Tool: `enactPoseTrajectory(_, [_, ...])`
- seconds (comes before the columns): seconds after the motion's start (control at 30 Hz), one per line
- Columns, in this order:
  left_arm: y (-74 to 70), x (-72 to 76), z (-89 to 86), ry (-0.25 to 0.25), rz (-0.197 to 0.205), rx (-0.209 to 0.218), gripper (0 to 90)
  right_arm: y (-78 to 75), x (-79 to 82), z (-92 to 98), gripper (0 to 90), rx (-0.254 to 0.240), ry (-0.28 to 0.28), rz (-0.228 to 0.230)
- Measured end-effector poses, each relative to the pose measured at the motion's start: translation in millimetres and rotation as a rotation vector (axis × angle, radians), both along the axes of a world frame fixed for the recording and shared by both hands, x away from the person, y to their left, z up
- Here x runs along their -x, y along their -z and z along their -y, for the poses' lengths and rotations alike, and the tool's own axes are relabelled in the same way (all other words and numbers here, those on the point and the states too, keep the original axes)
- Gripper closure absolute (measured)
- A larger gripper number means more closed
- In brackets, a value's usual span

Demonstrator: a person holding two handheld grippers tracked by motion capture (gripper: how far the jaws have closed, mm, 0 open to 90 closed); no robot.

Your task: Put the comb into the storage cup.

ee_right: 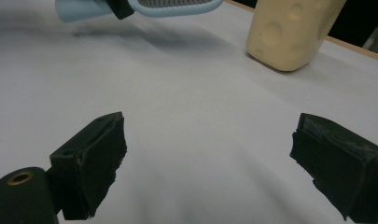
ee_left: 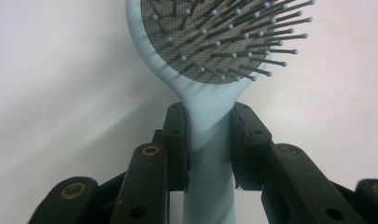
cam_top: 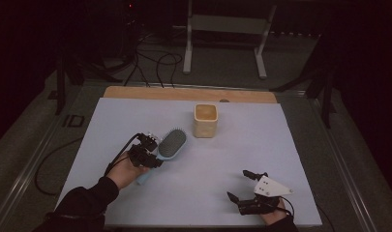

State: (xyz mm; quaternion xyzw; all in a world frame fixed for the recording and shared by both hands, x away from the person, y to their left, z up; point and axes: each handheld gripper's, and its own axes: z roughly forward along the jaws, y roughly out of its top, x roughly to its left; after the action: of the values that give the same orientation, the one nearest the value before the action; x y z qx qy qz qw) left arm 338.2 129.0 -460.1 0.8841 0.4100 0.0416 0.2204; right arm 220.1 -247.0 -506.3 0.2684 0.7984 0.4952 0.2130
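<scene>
On the white mat (cam_top: 232, 159) | left gripper (ee_left: 209, 140) clamps the hairbrush (ee_left: 210, 70) by its neck, likely for control, beside the cup (cam_top: 205, 121) | right gripper (ee_right: 210, 163) idles wide, empty.

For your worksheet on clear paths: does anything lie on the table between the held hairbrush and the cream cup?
Nothing visible does. The left gripper grips the hairbrush by its handle; bare white sheet separates it from the cup.

White-covered table (cam_top: 135, 111), cream cup (cam_top: 205, 120)
</scene>
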Motion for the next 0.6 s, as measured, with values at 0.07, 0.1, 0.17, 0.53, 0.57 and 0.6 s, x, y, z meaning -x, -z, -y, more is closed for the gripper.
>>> enactPoseTrajectory(0.07, [-2.6,1.0,0.6,0.004,0.016,0.012,70.2,-0.6,-0.1,0.4,9.5,0.000,-0.002,0.004])
enactPoseTrajectory(0.1, [-4.1,1.1,0.6,0.009,0.015,0.018,70.2,-0.6,-0.3,0.6,9.5,-0.002,-0.001,0.003])
enactPoseTrajectory(0.17, [-7.3,2.4,1.4,0.009,0.036,0.026,70.3,0.0,0.0,0.3,9.5,-0.005,0.001,-0.002])
enactPoseTrajectory(0.53, [-25.0,2.7,0.8,0.012,0.100,0.098,70.3,-0.4,-0.4,1.1,9.6,-0.002,-0.001,0.000])
enactPoseTrajectory(0.57, [-27.0,2.5,1.0,0.012,0.107,0.108,70.3,-0.5,-0.2,0.8,9.6,-0.001,-0.001,0.002])
enactPoseTrajectory(0.6, [-29.3,2.2,1.0,0.016,0.114,0.122,70.3,-0.7,-0.1,0.8,9.6,-0.001,0.000,0.004])
